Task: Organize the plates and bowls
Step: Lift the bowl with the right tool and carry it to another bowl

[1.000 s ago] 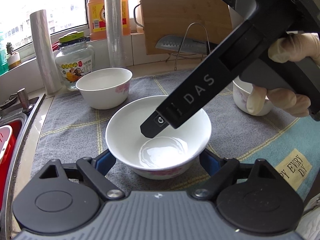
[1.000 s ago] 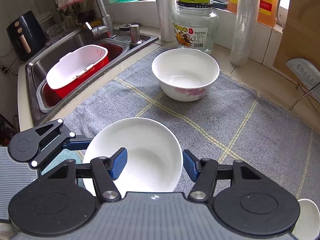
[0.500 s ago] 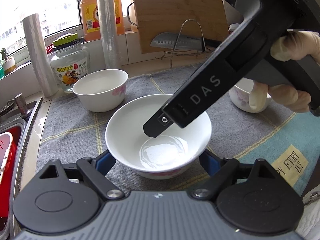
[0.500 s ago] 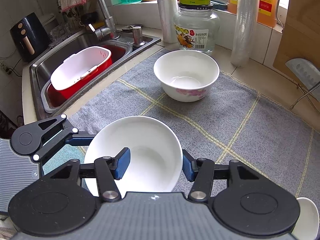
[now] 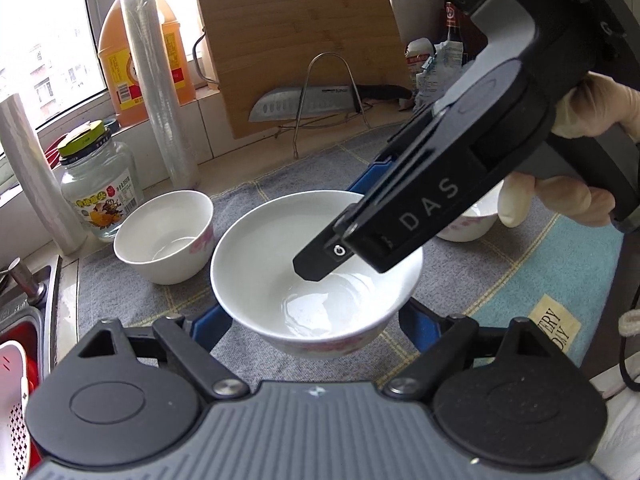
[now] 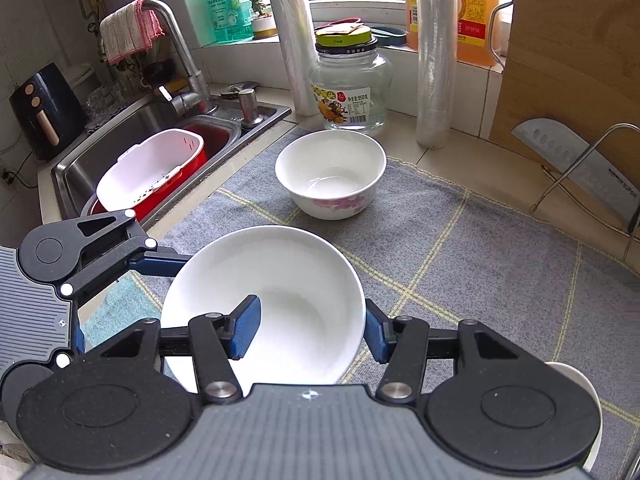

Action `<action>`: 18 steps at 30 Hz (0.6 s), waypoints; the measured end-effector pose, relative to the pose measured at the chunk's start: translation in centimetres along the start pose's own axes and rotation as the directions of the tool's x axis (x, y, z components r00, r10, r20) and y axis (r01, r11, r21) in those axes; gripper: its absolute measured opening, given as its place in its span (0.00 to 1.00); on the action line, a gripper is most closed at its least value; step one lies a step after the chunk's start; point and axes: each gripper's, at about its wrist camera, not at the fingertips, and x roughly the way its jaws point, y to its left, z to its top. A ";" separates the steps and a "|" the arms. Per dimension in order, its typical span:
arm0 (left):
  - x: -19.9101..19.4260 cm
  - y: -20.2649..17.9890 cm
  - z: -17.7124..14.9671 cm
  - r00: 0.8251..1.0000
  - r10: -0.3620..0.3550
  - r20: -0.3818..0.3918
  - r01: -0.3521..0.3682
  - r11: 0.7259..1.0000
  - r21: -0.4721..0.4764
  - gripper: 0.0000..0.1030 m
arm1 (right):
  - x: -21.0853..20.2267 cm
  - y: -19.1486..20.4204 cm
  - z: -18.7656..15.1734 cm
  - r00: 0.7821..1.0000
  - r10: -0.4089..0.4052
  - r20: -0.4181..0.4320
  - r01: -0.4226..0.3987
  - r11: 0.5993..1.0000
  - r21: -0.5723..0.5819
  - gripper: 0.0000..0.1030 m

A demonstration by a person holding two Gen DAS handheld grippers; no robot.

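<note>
Both my grippers are on one white bowl (image 5: 316,276): glazed ceramic, round, smooth and glossy inside, with a pink flower band low on the outer wall. It sits mouth up, tipped slightly, above the grey woven mat (image 6: 460,248) that covers the desk.

Left gripper (image 5: 316,326): its blue ribbed fingers (image 5: 210,326) are set wide and straddle the bowl low on its outer wall, one each side. They look to be touching it, so I read this as a grip across the full width.

Right gripper (image 6: 308,330): its fingers (image 6: 246,330) are pinched on the bowl's wall, the left one inside the bowl, the right one outside against the rim. That's as tight as they go. In the left wrist view its black arm, lettered "DAS", reaches down into the bowl, with my gloved hand (image 5: 580,160) on the handle.

Second bowl (image 6: 331,174): same white glaze and pink flowers, upright on the mat, well apart from the first, just in front of a clear glass jar (image 6: 350,84) with a green lid. Third bowl (image 5: 472,224): mostly hidden behind the right gripper.

The mat has thin yellow grid lines and a teal part. Steel sink (image 6: 132,132) at the left holds a white and red plastic basket (image 6: 154,172). Wooden board (image 5: 304,44) leans at the back, with a knife (image 5: 300,102) on a wire stand in front of it.
</note>
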 end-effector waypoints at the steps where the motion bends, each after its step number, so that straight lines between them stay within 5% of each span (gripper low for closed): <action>1: 0.2 -0.2 0.4 1.000 -0.012 0.001 0.012 1.000 0.016 0.87 | -0.5 -0.3 -0.2 1.000 -0.013 0.009 0.013 1.000 0.008 0.58; 18: 4.4 -5.5 6.1 0.970 -0.234 0.061 0.217 0.954 0.207 0.87 | -7.7 -6.3 -4.5 0.960 -0.268 0.084 0.245 0.946 0.212 0.58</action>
